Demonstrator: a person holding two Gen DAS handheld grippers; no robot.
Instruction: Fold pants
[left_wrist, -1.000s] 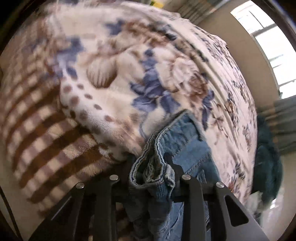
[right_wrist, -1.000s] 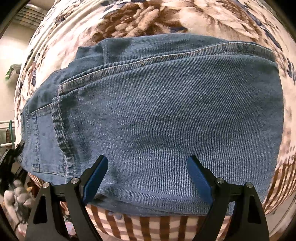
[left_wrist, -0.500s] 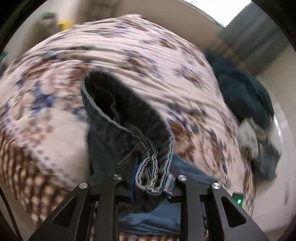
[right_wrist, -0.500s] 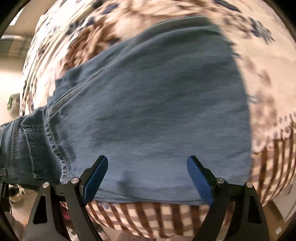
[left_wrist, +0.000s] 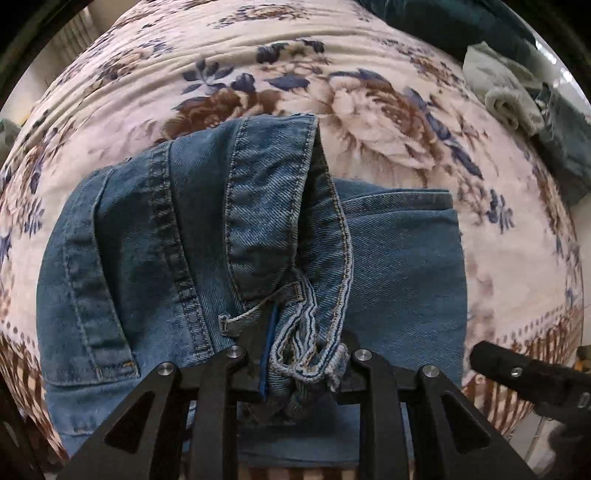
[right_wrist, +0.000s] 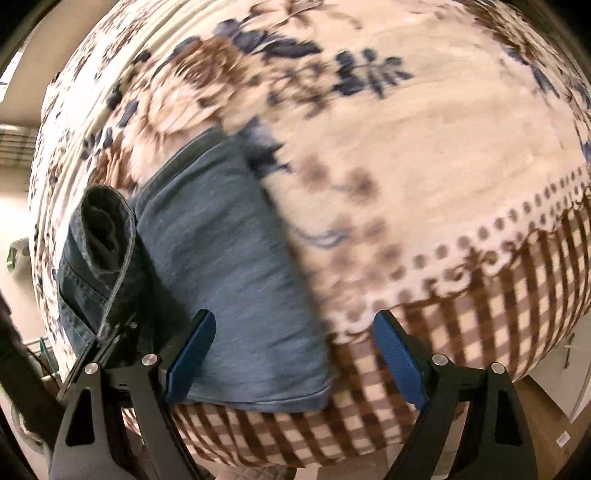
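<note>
The blue denim pants (left_wrist: 177, 240) lie partly folded on a floral blanket (left_wrist: 369, 85). My left gripper (left_wrist: 299, 365) is shut on the bunched waistband edge and holds that end raised over the flat folded part (left_wrist: 402, 266). In the right wrist view the pants (right_wrist: 229, 266) lie at the left, with the lifted end (right_wrist: 107, 229) curled up and the left gripper under it. My right gripper (right_wrist: 295, 354) is open and empty, above the pants' right edge and the blanket's checked border (right_wrist: 480, 317).
A dark teal cloth (left_wrist: 443, 22) and a pile of pale and grey clothes (left_wrist: 517, 99) lie at the far right of the bed. The bed's edge drops to a wooden floor (right_wrist: 554, 417) at the near side. The right gripper's tip (left_wrist: 517, 369) shows at lower right.
My left gripper has carried the waistband end over onto the flat part of the pants. My right gripper has swung right, off the denim, and stayed open.
</note>
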